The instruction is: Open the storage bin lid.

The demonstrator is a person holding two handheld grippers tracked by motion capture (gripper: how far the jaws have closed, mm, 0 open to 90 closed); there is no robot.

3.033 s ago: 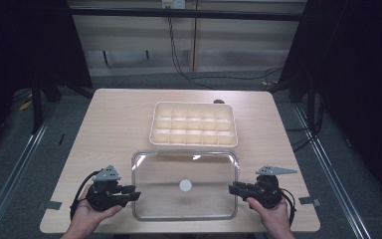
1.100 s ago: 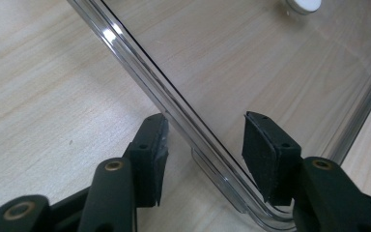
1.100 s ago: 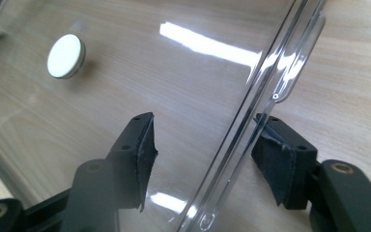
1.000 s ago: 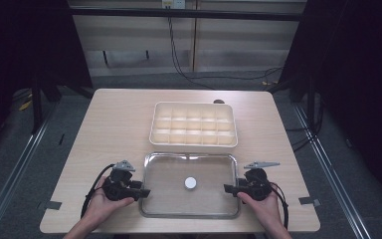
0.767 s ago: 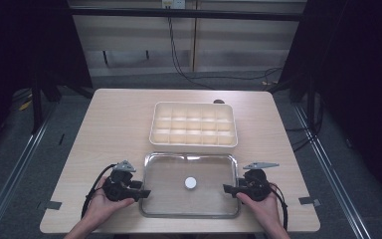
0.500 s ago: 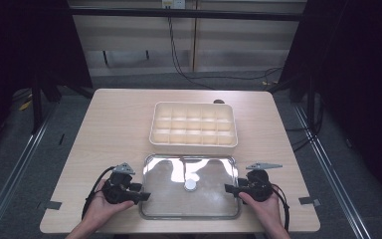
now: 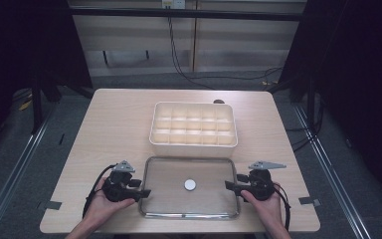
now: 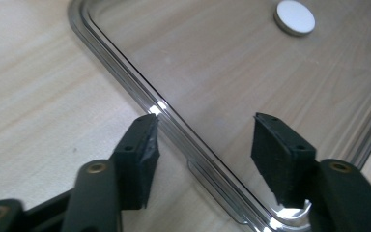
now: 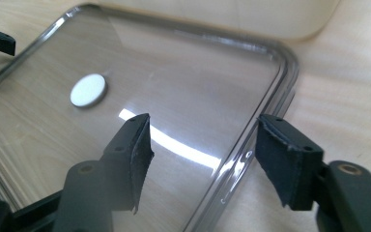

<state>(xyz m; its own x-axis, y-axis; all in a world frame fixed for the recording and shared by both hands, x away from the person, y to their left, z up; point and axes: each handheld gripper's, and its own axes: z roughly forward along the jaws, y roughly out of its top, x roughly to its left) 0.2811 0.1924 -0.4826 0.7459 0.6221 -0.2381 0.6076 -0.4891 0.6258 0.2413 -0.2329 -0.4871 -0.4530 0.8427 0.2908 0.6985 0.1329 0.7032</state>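
A clear plastic lid [image 7: 209, 199] with a white round disc [image 7: 190, 184] at its middle lies flat on the wooden table, near the front edge. My left gripper [image 7: 142, 193] is at the lid's left rim. In the left gripper view it [image 8: 203, 130] stands open, its jaws straddling the lid's rim [image 8: 174, 121] without touching it. At the right rim, my right gripper [image 7: 229, 185] is also open. Its own view shows it [image 9: 200, 128] with one jaw over the lid [image 9: 174, 72] and the other outside the edge.
A cream box [image 7: 193, 144] divided into several empty compartments stands just behind the lid, almost touching it. Bare table [image 7: 109, 124] stretches to the left, right and back. Cables trail from both grippers toward the front edge.
Three seconds ago the lid was held up nearer the front; it has since come down and forward onto the table. Over the last second a glare crossed it and the hands barely moved.
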